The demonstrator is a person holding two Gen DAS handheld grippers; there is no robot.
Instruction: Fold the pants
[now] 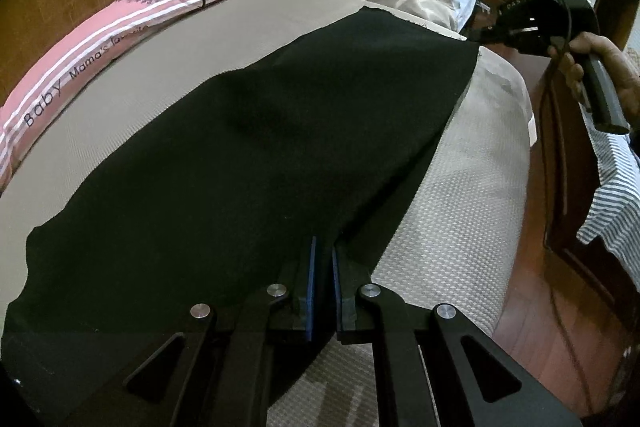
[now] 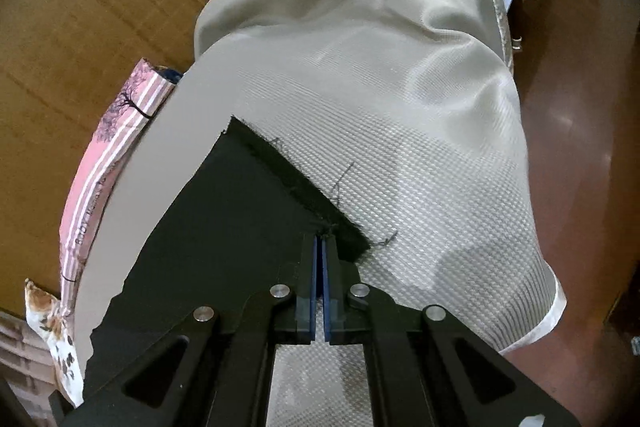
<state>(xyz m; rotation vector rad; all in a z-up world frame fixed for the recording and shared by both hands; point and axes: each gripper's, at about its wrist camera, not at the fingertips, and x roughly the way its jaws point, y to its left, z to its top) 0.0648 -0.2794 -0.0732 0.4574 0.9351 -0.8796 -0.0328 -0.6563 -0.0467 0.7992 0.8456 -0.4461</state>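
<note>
I am holding the black pants (image 1: 248,155) stretched lengthwise along the bed (image 1: 460,211), near its right-hand edge: my left gripper (image 1: 324,247) is pinching the near end, its blue pads nearly together with cloth between them, and my right gripper (image 2: 320,239) is clamping the frayed hem (image 2: 296,171) at the far end, jaws fully closed on it. The long axis is running straight from one gripper to the other, so I judge the coming fold is turning on carrying the far hem toward the near end. No containers are showing; a pink striped pillow (image 1: 100,47) is lying along the bed's far side.
</note>
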